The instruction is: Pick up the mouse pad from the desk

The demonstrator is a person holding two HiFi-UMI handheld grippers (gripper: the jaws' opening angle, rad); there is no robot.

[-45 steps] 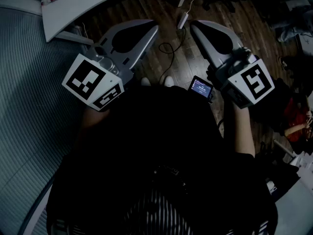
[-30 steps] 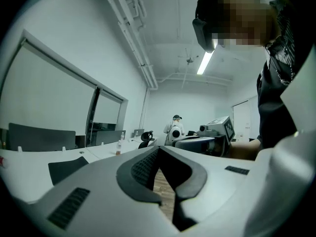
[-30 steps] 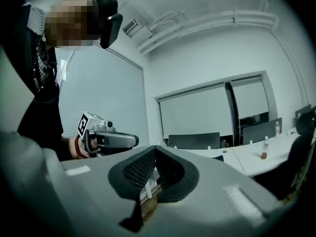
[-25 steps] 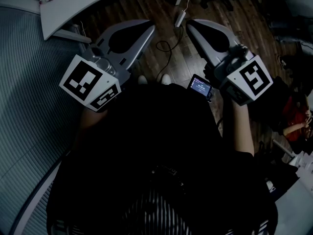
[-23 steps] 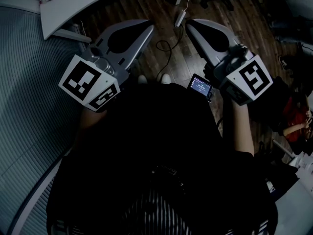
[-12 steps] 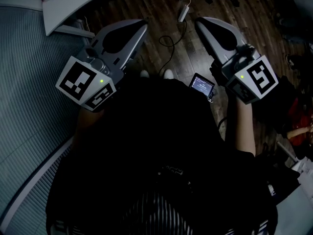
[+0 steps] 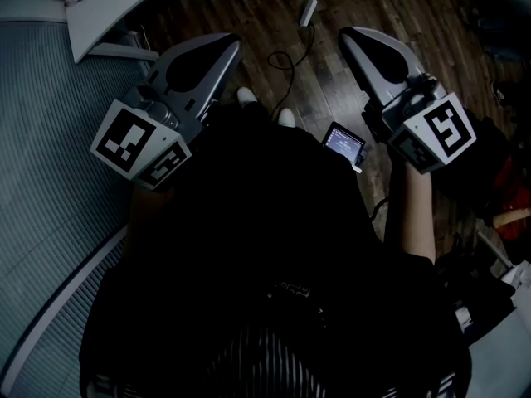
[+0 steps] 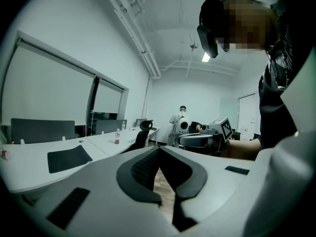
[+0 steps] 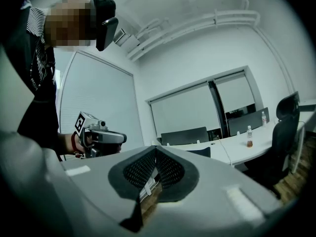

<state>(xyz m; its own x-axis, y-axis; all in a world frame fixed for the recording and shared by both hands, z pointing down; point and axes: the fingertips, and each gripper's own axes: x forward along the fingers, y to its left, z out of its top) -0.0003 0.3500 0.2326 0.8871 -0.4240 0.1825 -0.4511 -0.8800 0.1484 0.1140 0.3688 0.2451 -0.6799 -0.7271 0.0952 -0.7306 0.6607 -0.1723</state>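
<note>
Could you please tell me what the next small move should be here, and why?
Probably swing the left gripper toward the desk and open its fingers. The mouse pad lies flat on the desk, off to that gripper's left and untouched, while both it and the right gripper are shut, empty and out over the wooden floor.

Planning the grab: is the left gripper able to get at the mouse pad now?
Probably not yet: the left gripper is shut and well apart from the mouse pad, though nothing seems in the way.
</note>
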